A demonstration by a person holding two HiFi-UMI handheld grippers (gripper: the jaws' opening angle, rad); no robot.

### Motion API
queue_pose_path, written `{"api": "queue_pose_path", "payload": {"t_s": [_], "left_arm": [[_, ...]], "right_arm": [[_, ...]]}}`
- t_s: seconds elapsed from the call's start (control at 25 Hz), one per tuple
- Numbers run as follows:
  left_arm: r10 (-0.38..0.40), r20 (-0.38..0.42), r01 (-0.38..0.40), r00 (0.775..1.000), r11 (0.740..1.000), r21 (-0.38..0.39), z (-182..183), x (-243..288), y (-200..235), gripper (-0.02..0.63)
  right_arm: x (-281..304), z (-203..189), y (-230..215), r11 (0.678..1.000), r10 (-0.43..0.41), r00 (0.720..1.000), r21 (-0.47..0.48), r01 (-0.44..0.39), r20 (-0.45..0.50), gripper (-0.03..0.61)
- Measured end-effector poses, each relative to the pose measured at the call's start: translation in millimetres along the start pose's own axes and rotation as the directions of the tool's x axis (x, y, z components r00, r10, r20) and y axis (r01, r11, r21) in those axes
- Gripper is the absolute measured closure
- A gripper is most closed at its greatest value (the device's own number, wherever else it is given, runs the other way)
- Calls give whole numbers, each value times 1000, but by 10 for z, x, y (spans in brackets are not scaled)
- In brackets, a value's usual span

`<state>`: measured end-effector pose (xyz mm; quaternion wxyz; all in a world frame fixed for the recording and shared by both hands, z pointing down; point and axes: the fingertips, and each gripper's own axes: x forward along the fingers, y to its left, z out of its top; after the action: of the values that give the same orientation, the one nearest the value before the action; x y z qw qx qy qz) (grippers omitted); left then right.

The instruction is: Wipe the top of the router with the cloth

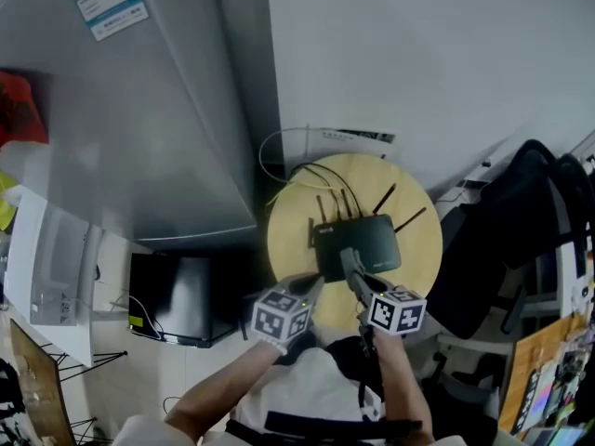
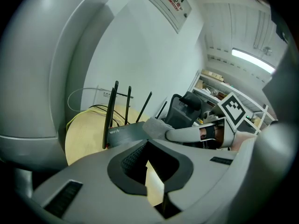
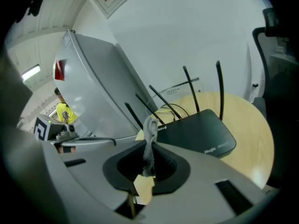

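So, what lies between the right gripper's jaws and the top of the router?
Only the grey cloth. The right gripper pinches it, and its free end reaches the near edge of the router; the right gripper view shows this.

The cloth (image 3: 150, 125) nipped in the right tool (image 3: 148, 143) is grey, soft and fuzzy. Just ahead of that tool, the router (image 3: 196, 132) is dark matt plastic with a faint sheen. The table (image 3: 254, 125) under it is pale, smooth wood. The left tool (image 2: 145, 164) has a smooth grey plastic shell and dark, ribbed, rubbery-looking pads (image 2: 132, 158).
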<state>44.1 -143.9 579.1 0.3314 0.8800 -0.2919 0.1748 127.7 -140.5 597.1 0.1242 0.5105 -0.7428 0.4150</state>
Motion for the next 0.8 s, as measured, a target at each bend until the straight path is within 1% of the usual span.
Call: {"api": "queue_pose_path", "payload": {"t_s": [0.2, 0.4, 0.64, 0.8], "left_arm": [[19, -8, -20, 1000, 999, -32, 16, 138, 186, 615], [52, -16, -53, 999, 994, -96, -33, 243, 308, 615], [92, -12, -93, 996, 986, -139, -65, 307, 393, 615], [126, 0, -124, 992, 977, -172, -57, 324, 429, 616]], "right_arm": [[569, 166, -77, 998, -35, 992, -48, 29, -124, 543], [1085, 207, -138, 996, -47, 969, -83, 27, -244, 543], [1408, 184, -200, 994, -50, 951, -107, 17, -305, 543], [1566, 181, -198, 991, -37, 937, -131, -10, -346, 543]]}}
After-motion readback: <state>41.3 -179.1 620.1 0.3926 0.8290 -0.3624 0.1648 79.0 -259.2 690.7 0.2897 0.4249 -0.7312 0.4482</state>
